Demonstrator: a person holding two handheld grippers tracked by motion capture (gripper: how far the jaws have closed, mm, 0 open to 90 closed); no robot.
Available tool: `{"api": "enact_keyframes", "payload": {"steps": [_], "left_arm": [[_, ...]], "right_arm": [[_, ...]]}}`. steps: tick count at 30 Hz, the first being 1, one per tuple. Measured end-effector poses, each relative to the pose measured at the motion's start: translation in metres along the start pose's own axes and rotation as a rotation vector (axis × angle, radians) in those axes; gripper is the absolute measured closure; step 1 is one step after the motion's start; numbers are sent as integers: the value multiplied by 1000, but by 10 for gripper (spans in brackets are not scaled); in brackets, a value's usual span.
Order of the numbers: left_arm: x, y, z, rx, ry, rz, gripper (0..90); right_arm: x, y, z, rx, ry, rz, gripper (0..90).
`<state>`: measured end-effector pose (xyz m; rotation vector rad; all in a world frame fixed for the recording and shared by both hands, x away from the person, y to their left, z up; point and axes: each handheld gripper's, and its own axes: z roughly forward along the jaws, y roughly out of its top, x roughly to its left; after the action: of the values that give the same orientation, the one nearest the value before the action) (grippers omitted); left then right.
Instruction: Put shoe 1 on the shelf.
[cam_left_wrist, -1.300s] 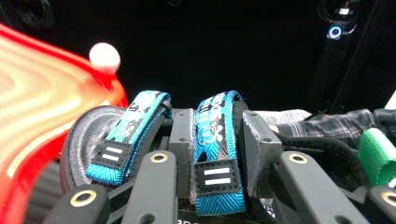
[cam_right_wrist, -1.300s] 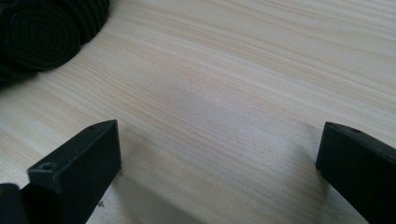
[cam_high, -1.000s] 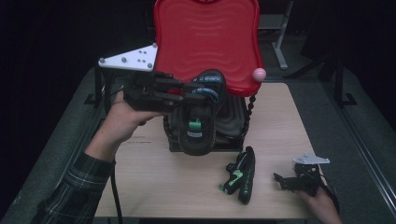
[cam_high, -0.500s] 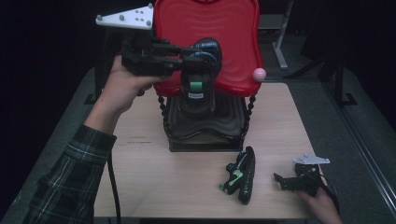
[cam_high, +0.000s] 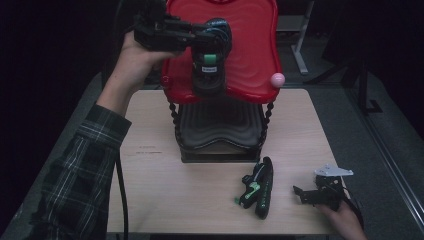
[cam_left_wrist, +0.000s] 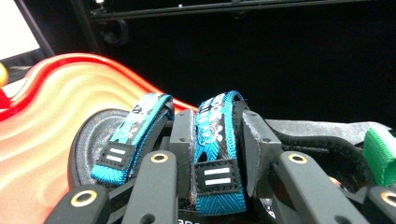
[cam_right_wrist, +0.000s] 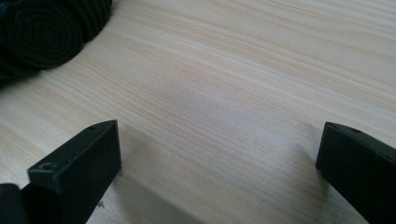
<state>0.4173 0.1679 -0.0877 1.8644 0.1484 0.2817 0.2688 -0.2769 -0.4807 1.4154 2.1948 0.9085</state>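
Up over the red tray (cam_high: 250, 60), your left gripper (cam_high: 212, 37) has lifted that black sandal (cam_high: 210, 70) off the lower rack (cam_high: 220, 130) since a second ago, fingers (cam_left_wrist: 184, 140) clamped on its blue strap (cam_left_wrist: 217, 140). Looks like it's ready to drop onto the tray. Your right gripper (cam_high: 320, 192) sits on the bench (cam_high: 165, 190), fingers apart, holding nothing, near the other sandal (cam_high: 260, 187).

A two-tier stand (cam_high: 220, 135) stood mid-counter (cam_high: 150, 200). A strapped pad (cam_high: 209, 60) hung above its upper tray (cam_high: 250, 55), another pad (cam_high: 257, 187) lay before the stand, right of centre.
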Motion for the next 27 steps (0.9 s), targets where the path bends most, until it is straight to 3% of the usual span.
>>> {"api": "enact_keyframes", "payload": {"steps": [1,6,14,27], "left_arm": [[0,0,0,0,0,0,690],[25,0,5,-7,29,6,690],[46,-5,18,-4,63,14,689],[43,-18,23,17,35,36,687]], "right_arm": [[0,0,0,0,0,0,0],[0,-1,0,0,4,-6,0],[0,-1,-1,-1,8,-10,0],[0,-1,-1,-2,9,-13,0]]}}
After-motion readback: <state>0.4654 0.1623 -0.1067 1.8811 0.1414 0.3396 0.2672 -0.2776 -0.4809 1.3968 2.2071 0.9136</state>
